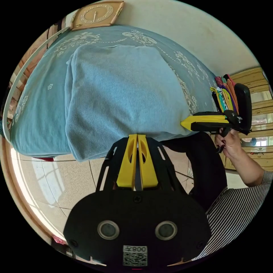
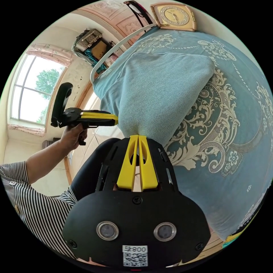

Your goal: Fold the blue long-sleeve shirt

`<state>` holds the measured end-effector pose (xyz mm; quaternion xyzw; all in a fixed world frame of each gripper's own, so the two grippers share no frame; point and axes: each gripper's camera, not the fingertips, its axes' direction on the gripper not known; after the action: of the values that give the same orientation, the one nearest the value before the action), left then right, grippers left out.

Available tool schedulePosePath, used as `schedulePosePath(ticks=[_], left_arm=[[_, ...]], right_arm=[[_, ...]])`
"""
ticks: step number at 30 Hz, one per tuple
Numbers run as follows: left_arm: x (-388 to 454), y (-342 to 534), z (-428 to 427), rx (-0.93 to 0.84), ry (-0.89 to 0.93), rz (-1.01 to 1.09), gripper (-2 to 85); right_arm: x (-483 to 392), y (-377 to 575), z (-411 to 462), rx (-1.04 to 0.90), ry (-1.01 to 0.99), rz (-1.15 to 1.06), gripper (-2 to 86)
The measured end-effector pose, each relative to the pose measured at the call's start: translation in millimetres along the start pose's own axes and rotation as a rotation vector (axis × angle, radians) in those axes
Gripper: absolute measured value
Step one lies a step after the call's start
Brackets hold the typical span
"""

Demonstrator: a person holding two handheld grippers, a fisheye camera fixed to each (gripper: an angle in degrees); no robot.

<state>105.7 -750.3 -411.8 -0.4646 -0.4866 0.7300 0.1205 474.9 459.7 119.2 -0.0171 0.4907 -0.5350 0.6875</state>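
Note:
The blue long-sleeve shirt (image 1: pixel 119 93) lies folded into a broad rectangle on a table, its near edge hanging over the table's front. My left gripper (image 1: pixel 137 136) is shut on that near edge, jaws pressed together with fabric between the tips. To its right, my right gripper (image 1: pixel 183 122) pinches the same edge. In the right gripper view the shirt (image 2: pixel 159 91) stretches away from my right gripper (image 2: pixel 138 136), which is shut on its hem, while my left gripper (image 2: pixel 116 119) grips the hem at the left.
A teal tablecloth (image 2: pixel 227 119) with pale floral print covers the table. A wooden clock (image 1: pixel 96 14) stands at the far edge. Several colourful folded clothes (image 1: pixel 224 93) are stacked at the right. Tiled floor (image 1: pixel 57 176) lies below; a person in a striped top (image 2: pixel 31 193) stands close.

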Motion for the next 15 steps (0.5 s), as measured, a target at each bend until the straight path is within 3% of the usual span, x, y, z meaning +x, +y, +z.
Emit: schedulePosePath(ticks=[6, 8, 15], left_arm=[[-8, 27, -8, 0.149, 0.254, -0.028, 3.7], [2, 30, -4, 0.168, 0.320, 0.025, 6.7], [58, 4, 32, 0.064, 0.111, 0.247, 7.9]], right_arm=[[44, 29, -8, 0.094, -0.103, 0.122, 1.3], [81, 51, -2, 0.147, -0.255, 0.240, 3.1], [144, 79, 34, 0.204, -0.525, 0.444, 8.6]])
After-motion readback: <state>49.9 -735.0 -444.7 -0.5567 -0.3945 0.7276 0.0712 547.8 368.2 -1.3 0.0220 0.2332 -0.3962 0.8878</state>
